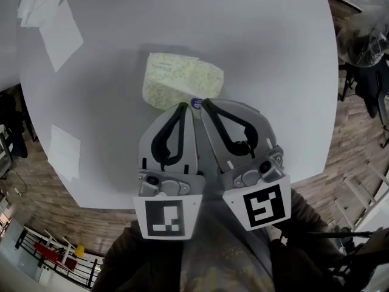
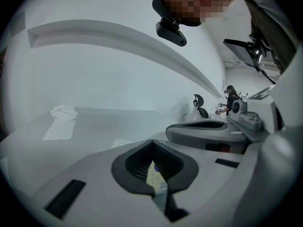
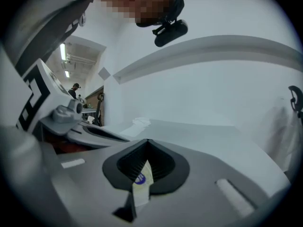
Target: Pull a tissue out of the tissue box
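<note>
A soft tissue pack (image 1: 179, 78) with a pale yellow-green pattern lies on the round white table (image 1: 273, 53). Both grippers lie side by side just in front of it, their tips meeting at its near edge by a small blue sticker (image 1: 196, 103). My left gripper (image 1: 184, 106) is shut on that edge; a sliver of the patterned wrap (image 2: 155, 176) shows between its jaws. My right gripper (image 1: 203, 102) is shut on the same edge, pinching a strip with the blue sticker (image 3: 140, 178). No tissue sticks out of the pack.
Loose white tissues (image 1: 48, 17) lie at the table's far left, and another sheet (image 1: 64, 151) rests near its left rim. The table's front edge runs just under the grippers. Wooden floor and dark chairs (image 1: 371, 72) stand to the right.
</note>
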### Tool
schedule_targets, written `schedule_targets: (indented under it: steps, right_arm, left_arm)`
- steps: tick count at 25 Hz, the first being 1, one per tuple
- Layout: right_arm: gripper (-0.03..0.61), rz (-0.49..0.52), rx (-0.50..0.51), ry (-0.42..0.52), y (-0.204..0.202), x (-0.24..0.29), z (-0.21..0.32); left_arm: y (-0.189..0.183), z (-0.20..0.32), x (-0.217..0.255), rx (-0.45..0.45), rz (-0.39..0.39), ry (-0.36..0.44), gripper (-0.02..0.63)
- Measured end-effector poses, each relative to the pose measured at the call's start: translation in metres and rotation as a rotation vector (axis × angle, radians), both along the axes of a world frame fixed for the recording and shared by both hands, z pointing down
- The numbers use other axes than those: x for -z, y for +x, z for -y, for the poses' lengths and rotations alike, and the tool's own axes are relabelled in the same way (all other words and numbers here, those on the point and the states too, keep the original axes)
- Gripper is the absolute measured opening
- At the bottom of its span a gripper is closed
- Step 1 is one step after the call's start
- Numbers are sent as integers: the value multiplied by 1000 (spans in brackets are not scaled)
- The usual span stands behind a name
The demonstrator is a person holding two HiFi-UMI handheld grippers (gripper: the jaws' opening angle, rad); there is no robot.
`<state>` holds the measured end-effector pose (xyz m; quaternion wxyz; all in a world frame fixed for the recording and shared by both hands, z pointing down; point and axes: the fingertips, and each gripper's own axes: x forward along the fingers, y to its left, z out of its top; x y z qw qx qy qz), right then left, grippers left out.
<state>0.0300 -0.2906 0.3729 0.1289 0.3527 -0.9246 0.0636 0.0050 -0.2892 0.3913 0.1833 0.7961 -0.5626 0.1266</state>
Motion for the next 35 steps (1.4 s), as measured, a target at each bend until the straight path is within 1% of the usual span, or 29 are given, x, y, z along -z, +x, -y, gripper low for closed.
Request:
schedule_targets:
  steps: [3, 5, 12, 16, 19, 21, 25, 28, 30, 35]
  right_arm:
    - [2, 62, 71, 28, -12, 25, -10]
    - [2, 88, 100, 43, -18, 42, -15]
    - [2, 131, 131, 110, -29, 96, -24]
    - [2, 126, 160, 158, -50, 121, -33]
    - [2, 116, 171, 168, -77, 131, -37]
    - [2, 109, 160, 176, -98, 138, -38]
    - [2, 112, 146, 196, -152, 151, -45]
    - [2, 135, 184, 228, -205, 162, -54]
    - [2, 158, 222, 232, -243, 166, -67]
    - [2, 207, 333, 227, -335, 166, -108]
  left_arm:
    - [-1, 2, 1, 1, -2, 1, -1]
    - [-1, 3, 7, 2, -11, 10, -2]
    - [-7, 0, 42, 8, -42, 70, -2]
    - [-29, -14, 64, 35, -51, 116, -2]
    - [-61, -30, 80, 72, -55, 152, -2]
    - [-89, -46, 91, 88, -51, 169, -2]
    - [-159, -85, 112, 147, -16, 200, -2]
    - [-220, -118, 126, 243, 16, 233, -2]
    - [-258, -142, 132, 303, 31, 243, -2]
    - [-333, -199, 142, 415, 73, 250, -2]
